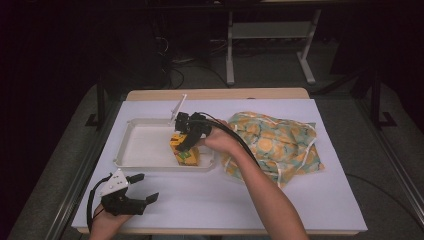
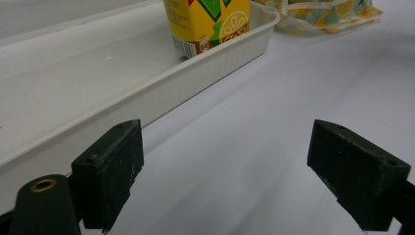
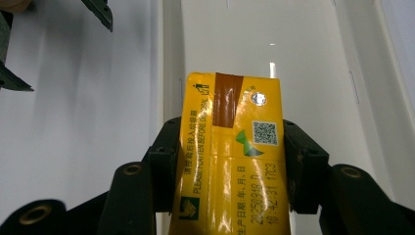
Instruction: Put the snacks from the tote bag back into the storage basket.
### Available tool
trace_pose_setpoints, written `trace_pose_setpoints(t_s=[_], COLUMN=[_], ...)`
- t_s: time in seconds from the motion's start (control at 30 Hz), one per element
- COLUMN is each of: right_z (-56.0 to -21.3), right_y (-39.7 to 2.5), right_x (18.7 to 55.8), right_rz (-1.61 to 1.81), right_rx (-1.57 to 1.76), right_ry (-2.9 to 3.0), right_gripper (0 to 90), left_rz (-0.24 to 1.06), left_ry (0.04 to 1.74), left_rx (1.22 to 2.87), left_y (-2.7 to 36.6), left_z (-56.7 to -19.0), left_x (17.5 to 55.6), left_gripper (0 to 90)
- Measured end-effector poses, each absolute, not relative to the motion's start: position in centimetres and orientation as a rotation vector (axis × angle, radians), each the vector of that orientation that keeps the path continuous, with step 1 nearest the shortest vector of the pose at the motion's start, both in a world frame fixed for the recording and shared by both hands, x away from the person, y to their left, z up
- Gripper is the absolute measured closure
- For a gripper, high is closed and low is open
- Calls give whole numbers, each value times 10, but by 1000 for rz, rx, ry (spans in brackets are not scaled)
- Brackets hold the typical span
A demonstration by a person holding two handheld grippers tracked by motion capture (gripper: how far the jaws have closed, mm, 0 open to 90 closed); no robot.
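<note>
The table (image 1: 280,200), covered in white, is carrying everything; taking its centre as the clock hub, a patterned cloth bag (image 1: 272,145) is lying at about 3 o'clock and a white tray (image 1: 145,145) is sitting at about 10 o'clock. The yellow drink carton (image 1: 184,150) is standing in the tray's corner nearest the bag, close to the near wall. The right gripper (image 1: 186,142) is pinching that carton across its upper part, one jaw against each side face, as the right gripper view is showing. The left gripper (image 1: 145,190) is waiting at about 7 o'clock near the front edge, jaws spread wide and holding nothing, pointing toward the tray's near wall. Whether the carton's base is resting fully on the tray floor or hanging just above it is probably not decidable from these angles. Judgement: the carton is being placed in the tray. To do this well, the person should be keeping the carton upright, lowering until the base is seating flat, then spreading the jaws evenly and lifting straight up so neither pad is dragging it over.
</note>
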State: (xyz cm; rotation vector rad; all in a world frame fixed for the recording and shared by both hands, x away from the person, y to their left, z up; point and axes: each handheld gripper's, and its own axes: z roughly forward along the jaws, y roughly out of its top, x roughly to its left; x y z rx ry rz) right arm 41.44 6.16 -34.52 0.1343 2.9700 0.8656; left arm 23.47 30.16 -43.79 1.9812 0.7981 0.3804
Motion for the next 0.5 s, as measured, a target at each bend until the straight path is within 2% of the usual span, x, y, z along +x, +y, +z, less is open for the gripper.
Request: trace_pose_setpoints(t_s=[0.5], right_z=[-346], right_y=[65], right_x=[416], right_rz=[890], right_rx=[127], right_ry=[2955], right_gripper=[493], left_rz=[377], left_ry=[800], left_rx=[1974], left_y=[301], left_z=[-438], left_x=[234], left_gripper=[133])
